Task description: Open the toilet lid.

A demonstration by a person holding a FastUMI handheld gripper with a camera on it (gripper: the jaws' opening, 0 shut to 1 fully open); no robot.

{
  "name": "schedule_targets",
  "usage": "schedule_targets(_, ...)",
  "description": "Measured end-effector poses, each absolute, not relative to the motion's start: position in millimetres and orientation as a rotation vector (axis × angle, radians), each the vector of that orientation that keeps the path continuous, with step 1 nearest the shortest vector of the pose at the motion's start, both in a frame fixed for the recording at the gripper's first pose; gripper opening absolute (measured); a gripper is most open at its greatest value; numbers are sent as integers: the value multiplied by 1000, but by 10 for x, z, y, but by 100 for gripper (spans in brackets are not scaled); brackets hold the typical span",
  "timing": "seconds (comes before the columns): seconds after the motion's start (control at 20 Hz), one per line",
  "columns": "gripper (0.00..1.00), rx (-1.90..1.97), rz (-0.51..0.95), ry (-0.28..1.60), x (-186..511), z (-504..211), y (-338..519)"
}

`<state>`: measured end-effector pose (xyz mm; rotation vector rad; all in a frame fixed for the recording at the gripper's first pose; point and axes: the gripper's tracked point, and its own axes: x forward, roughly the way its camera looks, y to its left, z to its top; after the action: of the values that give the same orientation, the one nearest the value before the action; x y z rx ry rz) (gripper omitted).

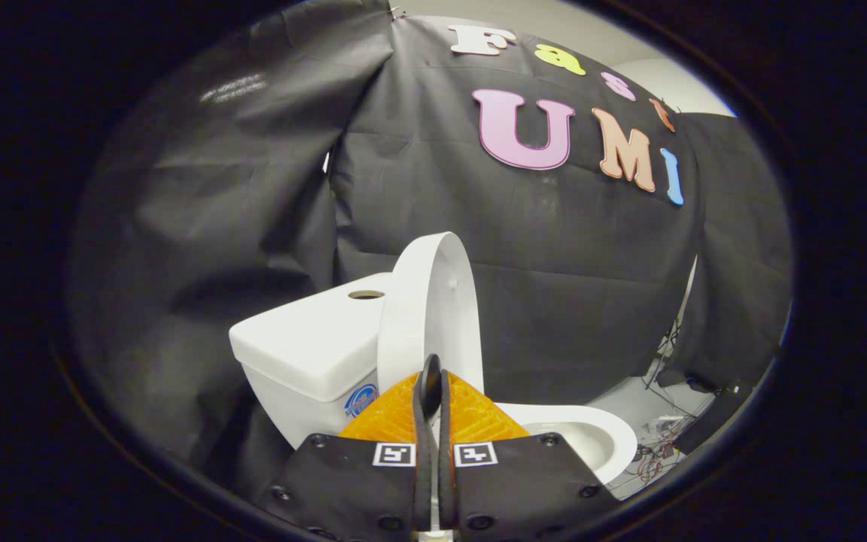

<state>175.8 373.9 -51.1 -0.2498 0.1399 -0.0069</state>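
Observation:
The white toilet lid [433, 301] stands raised, nearly upright, its edge turned toward me, between the tank [305, 346] and the bowl's seat [591, 433]. My gripper [433, 369] is just in front of the lid's lower part. Its two orange fingers [388, 421] with black pads are pressed together, and I see nothing held between them. The fingertips overlap the lid's lower edge, and I cannot tell whether they touch it.
The tank lid has a round hole [366, 294] on top. Black cloth walls stand close behind and beside the toilet. Loose cables [652, 455] and a dark stand lie on the grey floor beyond the bowl.

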Motion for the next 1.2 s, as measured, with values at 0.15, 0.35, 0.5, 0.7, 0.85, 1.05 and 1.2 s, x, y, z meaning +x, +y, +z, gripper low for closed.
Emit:
schedule_targets(0.15,33,-189,65,150,1697,-550,3817)
schedule_targets(0.35,71,-156,117,118,1629,-340,3814)
schedule_targets(0.5,99,-150,180,102,1534,-264,3817)
schedule_targets(0.7,99,-178,147,92,1387,-96,3486)
schedule_targets(0.85,99,-168,157,75,1245,51,3270)
schedule_targets(1.05,99,-153,217,63,1043,172,3152)
schedule_targets(1.2,99,-168,215,65,895,234,2943)
